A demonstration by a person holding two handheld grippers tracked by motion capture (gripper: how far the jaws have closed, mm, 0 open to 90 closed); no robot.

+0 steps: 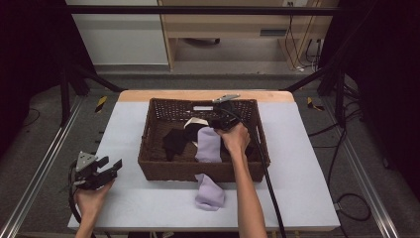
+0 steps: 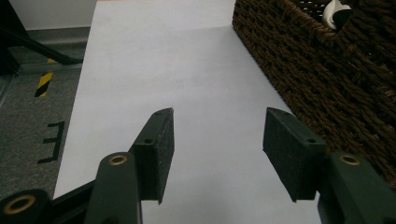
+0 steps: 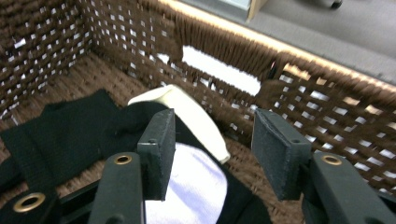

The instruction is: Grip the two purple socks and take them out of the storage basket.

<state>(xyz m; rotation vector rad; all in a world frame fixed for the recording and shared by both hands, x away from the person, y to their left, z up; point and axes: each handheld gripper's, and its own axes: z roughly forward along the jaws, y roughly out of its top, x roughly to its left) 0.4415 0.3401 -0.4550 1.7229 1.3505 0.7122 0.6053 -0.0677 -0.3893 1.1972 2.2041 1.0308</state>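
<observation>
under right gripper (image 3: 209, 154), lavender sock (image 3: 187, 186)

My table (image 1: 297, 198) lying white under a wooden edge, grey floor (image 1: 44, 144) spreading around me, yellow-black tape (image 1: 101, 103) marking it, a wooden cabinet (image 1: 237, 25) standing ahead, cables (image 1: 297, 49) hanging beside it, black frame (image 1: 198, 10) crossing overhead.

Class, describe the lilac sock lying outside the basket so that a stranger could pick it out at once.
Start at the brown wicker basket on the white table. Just in front of its near wall lies a lilac sock, flat on the table. Its twin sits inside the basket among dark clothes.
</observation>
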